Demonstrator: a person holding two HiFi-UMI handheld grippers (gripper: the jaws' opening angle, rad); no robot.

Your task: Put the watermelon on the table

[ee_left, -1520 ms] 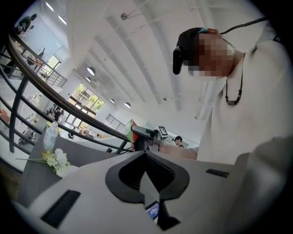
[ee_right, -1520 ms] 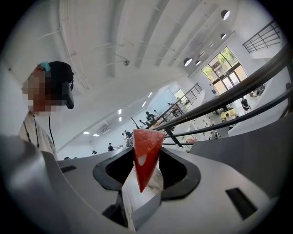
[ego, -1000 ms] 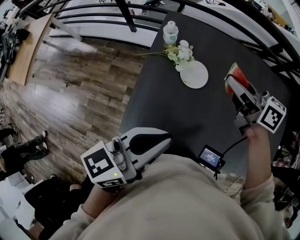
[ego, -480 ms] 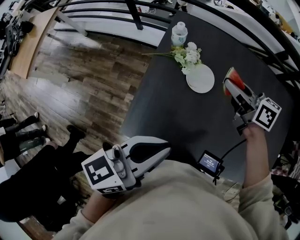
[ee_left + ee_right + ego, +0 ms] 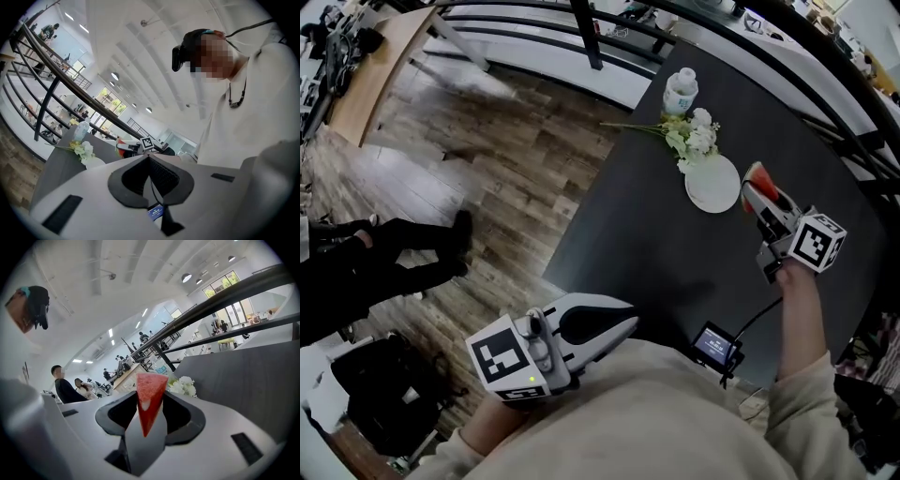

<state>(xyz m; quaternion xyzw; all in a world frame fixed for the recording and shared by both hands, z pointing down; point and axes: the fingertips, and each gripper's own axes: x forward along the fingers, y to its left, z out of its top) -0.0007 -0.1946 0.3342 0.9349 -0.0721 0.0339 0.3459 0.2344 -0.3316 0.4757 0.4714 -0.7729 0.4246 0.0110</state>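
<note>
A red watermelon slice (image 5: 757, 178) with a green rind is clamped in my right gripper (image 5: 758, 194), held over the right part of the dark table (image 5: 647, 234), just right of the white plate (image 5: 712, 183). In the right gripper view the watermelon slice (image 5: 149, 392) stands upright with both jaws closed against it, and the right gripper (image 5: 151, 404) points slightly downward at the tabletop. My left gripper (image 5: 630, 314) hangs near my body off the table's near left corner. In the left gripper view the left gripper (image 5: 149, 157) has its pads meeting at the tips, with nothing between them.
White flowers (image 5: 694, 136) and a plastic bottle (image 5: 680, 92) lie at the table's far end, beyond the plate. A small screen device (image 5: 715, 344) with a cable sits at the near edge. Black railings (image 5: 581, 19) run behind. A person in dark clothes (image 5: 384, 267) stands on the wooden floor at the left.
My right gripper has sunk toward the table with the watermelon still in it. The left gripper has barely shifted. A person has moved across the floor at the left.
</note>
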